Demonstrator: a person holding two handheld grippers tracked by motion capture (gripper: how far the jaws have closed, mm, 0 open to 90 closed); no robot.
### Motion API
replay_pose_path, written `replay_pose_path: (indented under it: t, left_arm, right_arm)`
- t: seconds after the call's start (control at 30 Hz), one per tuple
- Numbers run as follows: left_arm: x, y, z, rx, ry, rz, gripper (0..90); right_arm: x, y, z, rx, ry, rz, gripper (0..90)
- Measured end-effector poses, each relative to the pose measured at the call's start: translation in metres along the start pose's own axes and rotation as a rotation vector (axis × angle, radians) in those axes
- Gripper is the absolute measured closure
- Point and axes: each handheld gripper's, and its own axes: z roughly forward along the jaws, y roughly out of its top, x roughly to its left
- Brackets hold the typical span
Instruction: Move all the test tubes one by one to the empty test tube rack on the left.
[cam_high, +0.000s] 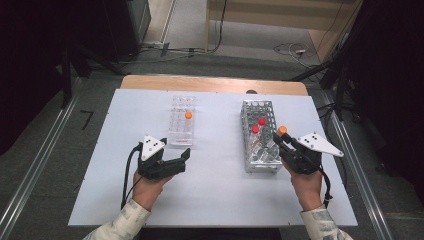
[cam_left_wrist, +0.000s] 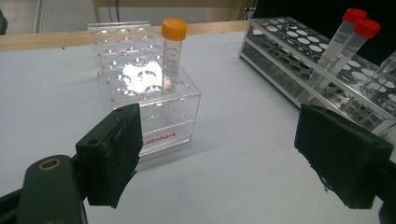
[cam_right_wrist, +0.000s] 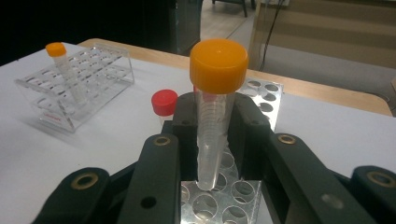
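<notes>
Above the perforated metal tube rack (cam_high: 260, 137) on the white desk (cam_high: 215, 195), the right hand-held gripper (cam_high: 281, 141) clenches a clear orange-capped tube (cam_right_wrist: 215, 112), red-capped tubes (cam_high: 258, 125) just beside, while the left hand-held gripper (cam_high: 186, 161) rests released near the clear acrylic rack (cam_high: 181, 122).

In the high view a white rectangular table top (cam_high: 215, 200) fills the middle. A clear plastic tube rack (cam_high: 181, 121) stands left of centre, with an orange-capped clear tube (cam_high: 188, 115) in it. A metal wire tube rack (cam_high: 260, 135) stands right of centre, holding two red-capped tubes (cam_high: 258, 125). At its right edge the right gripper (cam_high: 281, 139) holds a second orange-capped tube (cam_high: 282, 130); the left gripper (cam_high: 186, 159) sits below the clear rack.
</notes>
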Motion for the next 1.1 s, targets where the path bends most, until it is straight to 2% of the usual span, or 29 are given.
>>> replay_pose_path:
  t: [0.37, 0.53, 0.73, 0.9, 1.1]
  left_arm:
    - [0.0, 0.0, -0.001, -0.002, 0.003, 0.002, 15.5]
    - [0.001, 0.0, -0.001, -0.002, 0.002, 0.003, 15.4]
    - [0.0, 0.0, -0.001, 0.0, 0.003, 0.005, 15.5]
    - [-0.001, 0.0, 0.0, 0.001, 0.003, 0.009, 15.5]
    - [-0.004, -0.001, 0.0, -0.001, 0.005, 0.022, 15.5]
  right_arm:
    - [0.004, 0.0, -0.028, -0.005, 0.027, 0.012, 71.4]
    - [0.007, -0.006, -0.039, 0.004, 0.038, 0.013, 71.4]
    - [0.017, -0.014, -0.054, 0.013, 0.075, -0.003, 71.5]
    - [0.03, -0.019, -0.054, 0.021, 0.114, -0.019, 71.4]
    - [0.05, -0.025, -0.04, 0.044, 0.157, -0.055, 71.7]
